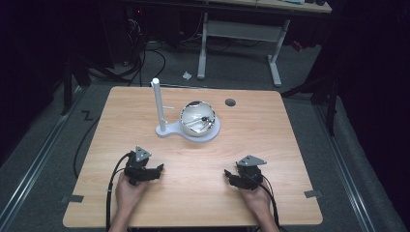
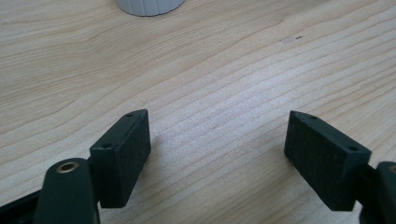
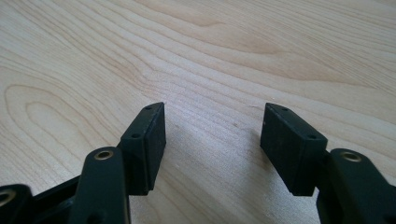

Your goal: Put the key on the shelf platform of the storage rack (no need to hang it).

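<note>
On the light wooden table (image 1: 270, 135) stands a white base (image 1: 167, 129) with an upright white post (image 1: 157, 104). A shiny round metal bowl (image 1: 198, 118) rests on the base's wider end. My left gripper (image 1: 158, 170) lies low on the table at the near left, held by a hand, its jaws wide apart with bare wood between them (image 2: 218, 116). A ribbed white edge (image 2: 149, 5) shows far ahead of it. My right gripper (image 1: 228, 175) lies at the near right, pointing towards the left one. It is open, with nothing between its pads (image 3: 215, 108).
A small grey round cap (image 1: 230, 102) sits in the tabletop behind the bowl. Grey tape marks lie at the near left (image 1: 72, 198) and near right (image 1: 313, 194) table edges. Beyond the table are a white-legged desk (image 1: 275, 58) and floor cables (image 1: 145, 58).
</note>
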